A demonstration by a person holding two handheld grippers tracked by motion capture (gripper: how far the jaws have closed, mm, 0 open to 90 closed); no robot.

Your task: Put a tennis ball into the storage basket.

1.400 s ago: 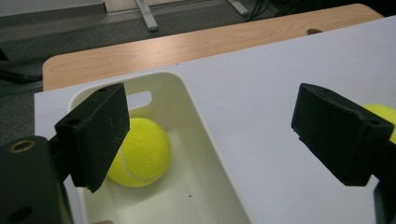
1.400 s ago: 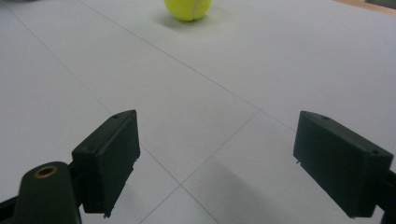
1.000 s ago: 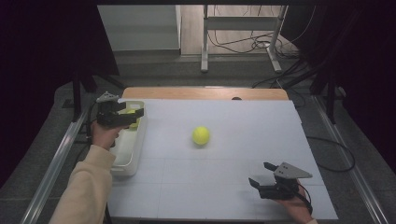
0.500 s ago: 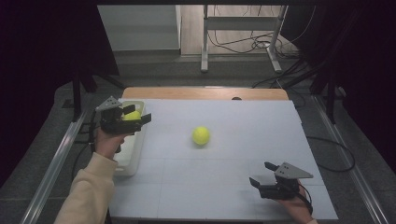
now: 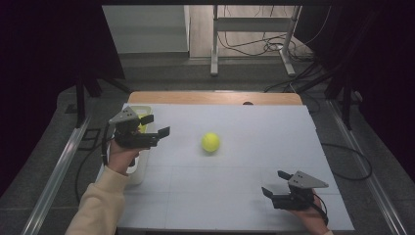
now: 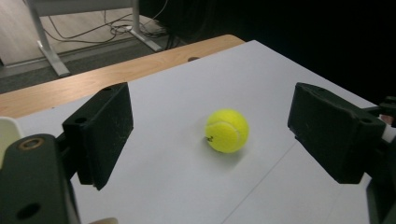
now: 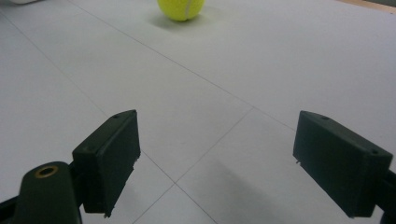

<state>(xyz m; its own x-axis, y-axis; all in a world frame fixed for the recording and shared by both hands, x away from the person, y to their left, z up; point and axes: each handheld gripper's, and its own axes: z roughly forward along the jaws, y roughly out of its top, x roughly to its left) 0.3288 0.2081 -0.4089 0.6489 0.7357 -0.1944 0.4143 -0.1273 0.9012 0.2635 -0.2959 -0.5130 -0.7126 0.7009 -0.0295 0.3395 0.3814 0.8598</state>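
Observation:
A yellow tennis ball (image 5: 211,142) lies alone on the white tabletop (image 5: 235,196), near its middle. My left gripper (image 5: 156,126) hovers at the table's left side, pointing right toward the ball, a short gap away. In the left gripper view its jaws are wide apart with nothing between them (image 6: 210,112), and the ball (image 6: 227,130) rests on the table beyond them. My right gripper (image 5: 274,182) sits low near the front right corner, open and empty (image 7: 224,154). Its jaws face the ball (image 7: 181,8), which is far ahead.
A white bin (image 5: 137,171) stands at the table's left edge, under and behind my left hand. A bit of something yellow (image 5: 142,128) shows inside it. A wooden strip (image 5: 210,97) borders the far edge. Cables and a metal stand lie on the floor beyond.
My left gripper has moved right from above the white bin, out over the table toward the tennis ball. The ball and the right gripper have stayed put.

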